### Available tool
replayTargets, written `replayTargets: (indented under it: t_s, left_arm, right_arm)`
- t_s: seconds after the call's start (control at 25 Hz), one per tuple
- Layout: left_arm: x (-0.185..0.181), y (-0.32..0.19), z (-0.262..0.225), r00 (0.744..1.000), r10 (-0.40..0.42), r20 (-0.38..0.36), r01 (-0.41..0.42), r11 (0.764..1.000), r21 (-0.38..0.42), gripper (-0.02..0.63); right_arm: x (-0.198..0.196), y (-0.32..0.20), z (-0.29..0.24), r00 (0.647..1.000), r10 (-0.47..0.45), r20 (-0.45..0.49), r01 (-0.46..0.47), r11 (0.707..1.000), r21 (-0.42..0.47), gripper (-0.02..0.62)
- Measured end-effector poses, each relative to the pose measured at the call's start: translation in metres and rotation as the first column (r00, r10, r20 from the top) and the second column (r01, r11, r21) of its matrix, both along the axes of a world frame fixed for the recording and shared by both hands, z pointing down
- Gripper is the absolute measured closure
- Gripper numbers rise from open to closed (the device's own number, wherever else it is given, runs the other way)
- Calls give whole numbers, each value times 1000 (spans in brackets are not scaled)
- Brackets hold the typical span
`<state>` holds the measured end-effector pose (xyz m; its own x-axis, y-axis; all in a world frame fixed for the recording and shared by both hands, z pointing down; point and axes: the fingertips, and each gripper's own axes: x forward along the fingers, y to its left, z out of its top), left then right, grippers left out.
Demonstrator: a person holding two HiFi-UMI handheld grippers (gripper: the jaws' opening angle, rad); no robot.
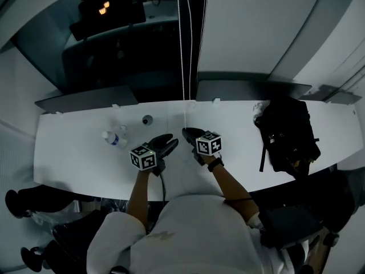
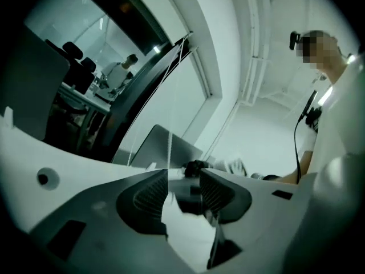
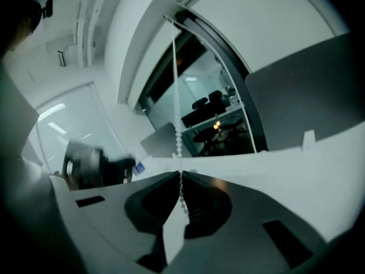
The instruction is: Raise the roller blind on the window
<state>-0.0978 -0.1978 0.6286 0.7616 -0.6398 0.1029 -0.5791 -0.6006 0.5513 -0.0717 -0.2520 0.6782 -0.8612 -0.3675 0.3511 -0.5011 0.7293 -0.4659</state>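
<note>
A white bead chain [image 1: 182,44] hangs in two strands down the window to the white sill [image 1: 74,153]. The pale roller blind [image 1: 256,27] covers the pane to the right of the chain. My right gripper [image 1: 191,133] is low at the sill, and in the right gripper view it [image 3: 180,176] is shut on the chain [image 3: 176,113], which runs up from its tips. My left gripper [image 1: 166,144] sits just left of it. In the left gripper view its jaws [image 2: 183,174] stand apart, with a faint strand of chain [image 2: 171,147] above them untouched.
A water bottle [image 1: 114,138] lies on the sill at the left, with a small dark round object [image 1: 147,120] near it. A black bag [image 1: 288,133] sits on the sill at the right. Dark glass [image 1: 114,44] left of the chain shows an office beyond.
</note>
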Motion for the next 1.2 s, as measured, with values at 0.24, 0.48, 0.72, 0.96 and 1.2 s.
replayTargets:
  t_s: [0.24, 0.48, 0.72, 0.96, 1.2]
  left_arm:
    - [-7, -91, -112, 997, -81, 14, 76, 977, 199, 371]
    - [4, -158, -171, 957, -222, 187, 162, 944, 288, 373]
    - [13, -177, -162, 932, -244, 268, 171, 948, 268, 580]
    - [1, -163, -154, 899, -390, 199, 299, 879, 372, 603]
    - [10, -114, -41, 866, -392, 310, 306, 906, 291, 603]
  right_arm:
    - [1, 74, 71, 992, -82, -99, 72, 992, -99, 584]
    - [11, 71, 69, 994, -63, -84, 54, 992, -114, 584]
    - [20, 68, 69, 997, -45, -60, 38, 992, -116, 583]
    - [21, 69, 78, 996, -52, -75, 41, 990, -135, 583]
    - [40, 132, 148, 925, -223, -307, 137, 951, -279, 583]
